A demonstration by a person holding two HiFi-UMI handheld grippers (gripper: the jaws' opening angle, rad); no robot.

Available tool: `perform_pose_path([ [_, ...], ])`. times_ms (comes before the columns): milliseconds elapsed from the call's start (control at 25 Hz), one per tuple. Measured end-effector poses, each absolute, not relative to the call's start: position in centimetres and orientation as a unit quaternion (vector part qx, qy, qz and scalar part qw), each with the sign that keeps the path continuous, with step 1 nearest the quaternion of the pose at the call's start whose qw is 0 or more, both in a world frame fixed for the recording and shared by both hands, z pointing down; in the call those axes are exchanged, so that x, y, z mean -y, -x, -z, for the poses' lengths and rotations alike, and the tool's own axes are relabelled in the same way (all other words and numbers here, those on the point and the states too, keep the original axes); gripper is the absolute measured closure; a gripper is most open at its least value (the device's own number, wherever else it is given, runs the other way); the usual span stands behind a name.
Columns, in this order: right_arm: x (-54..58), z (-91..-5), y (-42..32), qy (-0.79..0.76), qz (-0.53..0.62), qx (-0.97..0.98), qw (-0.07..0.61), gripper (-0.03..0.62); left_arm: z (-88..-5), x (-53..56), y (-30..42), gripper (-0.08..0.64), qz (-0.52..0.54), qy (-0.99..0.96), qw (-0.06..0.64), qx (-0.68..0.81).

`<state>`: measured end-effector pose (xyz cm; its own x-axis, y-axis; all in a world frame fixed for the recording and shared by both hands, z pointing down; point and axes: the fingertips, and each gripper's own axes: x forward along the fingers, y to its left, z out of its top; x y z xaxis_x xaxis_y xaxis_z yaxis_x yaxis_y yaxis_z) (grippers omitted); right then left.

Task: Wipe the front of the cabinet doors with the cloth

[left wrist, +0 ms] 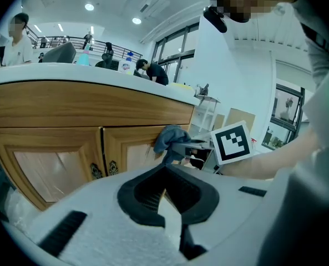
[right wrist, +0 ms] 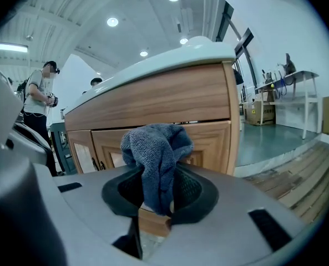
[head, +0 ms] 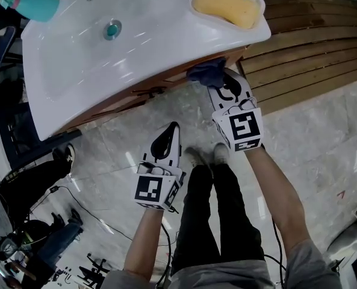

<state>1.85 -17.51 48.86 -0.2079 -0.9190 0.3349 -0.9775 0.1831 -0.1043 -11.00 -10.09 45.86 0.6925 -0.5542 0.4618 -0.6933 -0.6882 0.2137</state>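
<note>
Firmly, right gripper (head: 221, 84) jaws clamp the blue cloth (right wrist: 156, 148) by the cabinet door (right wrist: 211, 140); left gripper (left wrist: 165, 188) jaws closed, empty.

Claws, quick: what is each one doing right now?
Left claw: closed, empty.
Right claw: closed on the blue cloth.

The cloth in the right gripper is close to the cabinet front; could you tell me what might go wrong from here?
1. The cloth is bunched in the right gripper with little sticking out, so the hard jaw tips might scrape the cabinet door.
2. Dragging it along the wood could pull the cloth loose from the jaws.
3. The wad may snag on the door handles.
</note>
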Motion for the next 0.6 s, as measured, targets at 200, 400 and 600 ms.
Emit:
perform_pose_path([
  [200, 17.1, -48.8, -4.4, -0.639, -0.147, 0.748, 0.097, 0.500, -45.9, 9.9, 9.0, 0.554, -0.185, -0.907, 0.188, 0.329],
  [400, 16.7, -48.6, -7.1, -0.659, -0.147, 0.732, 0.096, 0.500, -45.9, 10.0, 7.3, 0.554, -0.184, -0.912, 0.189, 0.315],
  [600, 16.3, -48.9, -9.4, -0.681, -0.156, 0.710, 0.088, 0.502, -46.2, 10.0, 6.0, 0.554, -0.184, -0.917, 0.188, 0.301],
])
